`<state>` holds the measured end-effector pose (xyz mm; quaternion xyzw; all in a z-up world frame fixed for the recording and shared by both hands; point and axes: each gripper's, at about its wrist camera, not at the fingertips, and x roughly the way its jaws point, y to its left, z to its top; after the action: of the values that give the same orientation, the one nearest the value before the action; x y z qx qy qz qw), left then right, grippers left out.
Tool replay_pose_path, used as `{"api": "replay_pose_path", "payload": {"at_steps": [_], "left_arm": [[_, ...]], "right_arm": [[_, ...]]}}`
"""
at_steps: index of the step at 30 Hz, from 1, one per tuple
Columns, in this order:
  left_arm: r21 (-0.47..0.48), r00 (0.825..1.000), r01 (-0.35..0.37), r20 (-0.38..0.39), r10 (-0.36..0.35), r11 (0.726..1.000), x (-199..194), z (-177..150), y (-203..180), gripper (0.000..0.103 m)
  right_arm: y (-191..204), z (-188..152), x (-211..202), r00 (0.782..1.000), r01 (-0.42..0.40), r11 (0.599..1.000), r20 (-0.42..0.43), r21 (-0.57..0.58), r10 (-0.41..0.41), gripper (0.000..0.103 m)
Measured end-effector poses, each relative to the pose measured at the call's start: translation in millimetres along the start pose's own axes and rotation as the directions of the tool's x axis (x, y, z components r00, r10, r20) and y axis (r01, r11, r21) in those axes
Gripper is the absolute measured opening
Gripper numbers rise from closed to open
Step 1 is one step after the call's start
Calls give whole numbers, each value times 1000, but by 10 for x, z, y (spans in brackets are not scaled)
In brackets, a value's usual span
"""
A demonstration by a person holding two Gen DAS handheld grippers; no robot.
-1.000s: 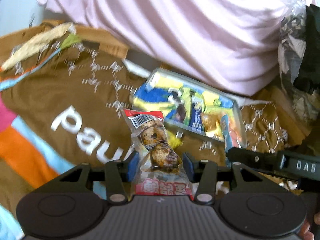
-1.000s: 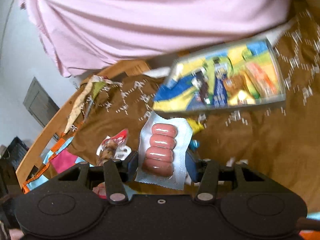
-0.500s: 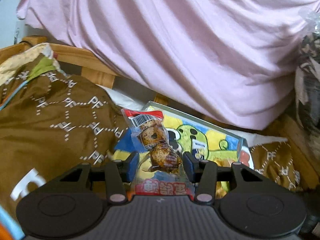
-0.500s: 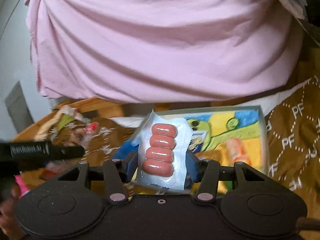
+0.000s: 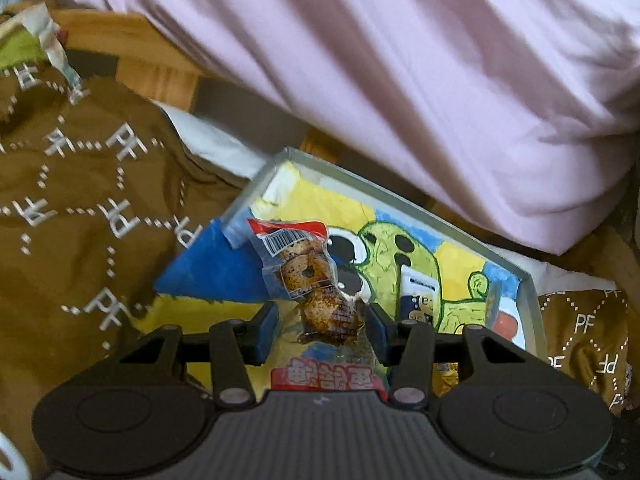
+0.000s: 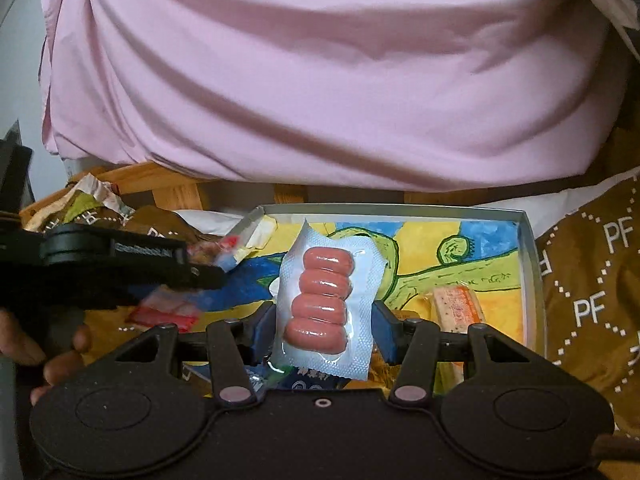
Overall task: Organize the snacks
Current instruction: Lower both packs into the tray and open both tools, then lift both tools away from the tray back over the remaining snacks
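Sausage pack [image 6: 323, 304] in right claw [image 6: 323, 326], probably pinched

In my right view, the left gripper [image 6: 216, 276] is smearing with blur at the left, so I am not making out the packet [image 6: 208, 250] at its fingers. My own sausage pack [image 6: 326, 300] is covering the middle of the tray [image 6: 528, 248]. The person's pink shirt [image 6: 320, 80] is running off the top edge, hiding whatever lies beyond it.

Tray [image 6: 531, 264] on cloth [image 6: 592, 300], person's shirt [image 6: 320, 80] behind it.
Sausage pack [image 6: 324, 300] and snack bag [image 5: 312, 280] over the tray; wrapped stick [image 6: 456, 304] lies inside, right.
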<state>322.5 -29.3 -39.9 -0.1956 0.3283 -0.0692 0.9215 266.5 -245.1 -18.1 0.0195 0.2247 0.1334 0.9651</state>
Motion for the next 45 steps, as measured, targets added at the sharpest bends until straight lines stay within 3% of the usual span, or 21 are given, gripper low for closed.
{"api": "replay_pose_path", "payload": {"at_steps": [20, 26, 30, 34, 41, 45], "left_arm": [[29, 996, -62, -60, 64, 998, 286, -139, 138, 56], [43, 997, -59, -40, 61, 997, 155, -110, 141, 77], [49, 998, -55, -18, 56, 997, 8, -79, 119, 84], [68, 997, -67, 33, 65, 995, -205, -58, 94, 93], [119, 986, -100, 145, 83, 988, -757, -60, 55, 102], [111, 978, -106, 192, 84, 988, -1113, -71, 60, 102]], "right_arm": [[175, -229, 430, 992, 13, 996, -123, -89, -24, 59], [209, -248, 411, 991, 15, 996, -131, -93, -27, 64], [224, -215, 349, 993, 24, 996, -111, -90, -34, 78], [222, -169, 209, 997, 31, 998, -73, -58, -36, 82], [293, -28, -294, 998, 45, 999, 48, -21, -44, 94], [378, 52, -672, 990, 37, 999, 139, -14, -35, 100]]}}
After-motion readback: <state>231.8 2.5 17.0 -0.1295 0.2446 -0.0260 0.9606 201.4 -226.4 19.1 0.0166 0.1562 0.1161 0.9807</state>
